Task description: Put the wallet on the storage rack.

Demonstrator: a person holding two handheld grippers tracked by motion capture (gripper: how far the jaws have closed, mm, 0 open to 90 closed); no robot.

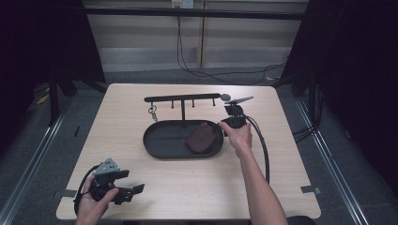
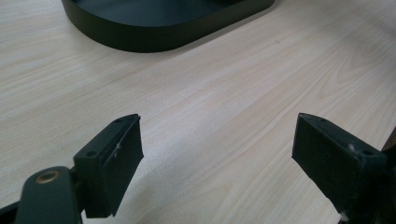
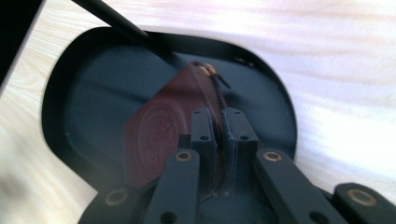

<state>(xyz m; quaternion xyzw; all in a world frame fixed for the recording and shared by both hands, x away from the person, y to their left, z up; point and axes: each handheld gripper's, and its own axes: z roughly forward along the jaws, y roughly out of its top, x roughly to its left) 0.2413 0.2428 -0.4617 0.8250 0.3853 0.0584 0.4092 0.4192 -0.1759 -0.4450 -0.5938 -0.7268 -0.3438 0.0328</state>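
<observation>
Since right gripper [image 3: 215, 140] pinches maroon pouch [image 1: 202, 137] at zipper edge over tray [image 1: 162, 150], looks like drop-off; left gripper [image 2: 217, 154] spread, idle on table [image 1: 197, 187]

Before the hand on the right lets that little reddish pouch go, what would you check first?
1. Right gripper shut on the pouch at its zipper edge: ok.
2. Pouch over the black tray, not the table: ok.
3. Pouch resting flat on the tray floor: cannot tell.
4. Pouch free of the hook stand: ok.
5. Left gripper open, off to the side of the tray: ok.
</observation>
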